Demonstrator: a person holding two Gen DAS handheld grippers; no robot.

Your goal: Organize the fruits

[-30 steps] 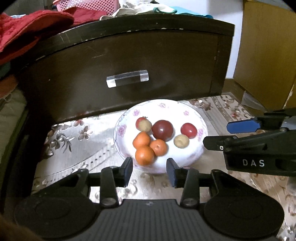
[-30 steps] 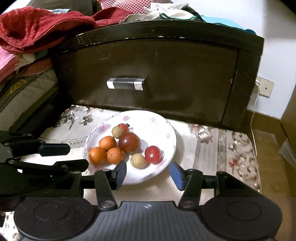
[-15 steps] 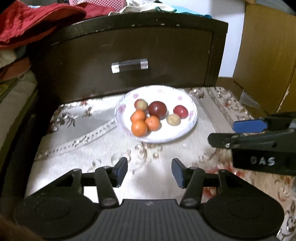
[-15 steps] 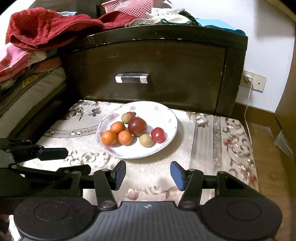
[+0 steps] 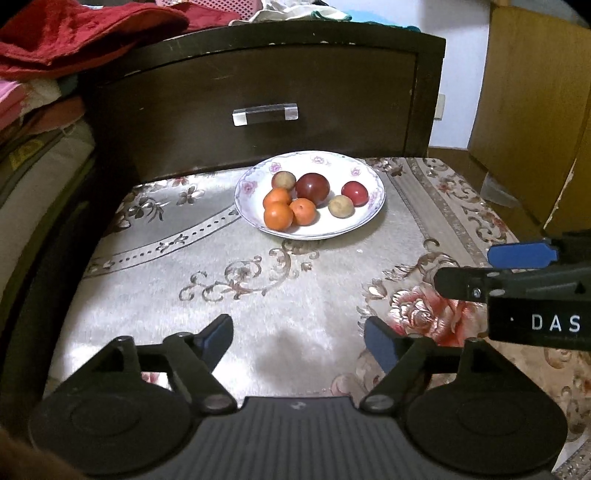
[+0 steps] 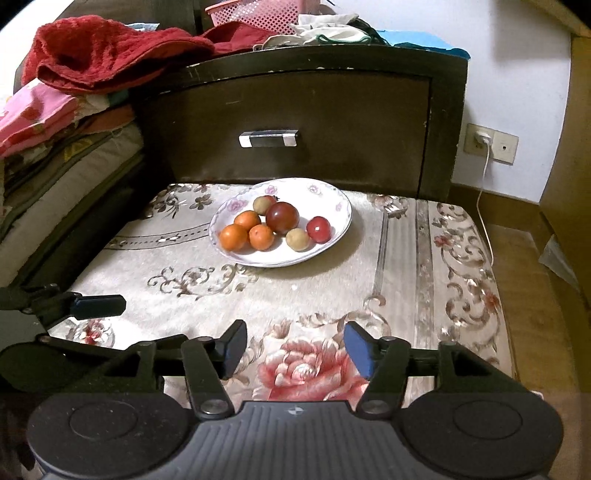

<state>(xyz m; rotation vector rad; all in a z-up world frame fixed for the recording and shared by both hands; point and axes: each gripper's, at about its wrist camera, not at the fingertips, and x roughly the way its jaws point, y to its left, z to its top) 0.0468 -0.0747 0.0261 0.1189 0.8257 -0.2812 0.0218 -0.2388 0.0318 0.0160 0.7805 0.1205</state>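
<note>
A white flowered plate (image 5: pixel 364 221) (image 6: pixel 341 225) sits on the patterned cloth near the dark drawer unit. It holds three oranges (image 5: pixel 277 216) (image 6: pixel 233 237), a large dark red fruit (image 5: pixel 312 188) (image 6: pixel 282 217), a small red one (image 5: pixel 354 193) (image 6: pixel 318 229) and two tan ones (image 5: pixel 341 206) (image 6: pixel 297 239). My left gripper (image 5: pixel 298 341) hangs well short of the plate, its jaws opening with only cloth between them. My right gripper (image 6: pixel 294 347) also hangs back over the rose pattern, jaws opening and empty. Each gripper shows at the other view's edge.
The dark drawer unit (image 5: pixel 258 88) (image 6: pixel 295 110) with a clear handle (image 5: pixel 265 113) stands behind the plate. Red cloth (image 6: pixel 103 51) and a pink basket (image 6: pixel 258 13) lie on top. Folded bedding (image 6: pixel 55 147) is at left, a wall socket with a cord (image 6: pixel 484 142) at right.
Both grippers have drawn back from the plate, which now looks smaller and farther. The left jaws have spread much wider; the right jaws slightly wider. The fruits have not moved.
</note>
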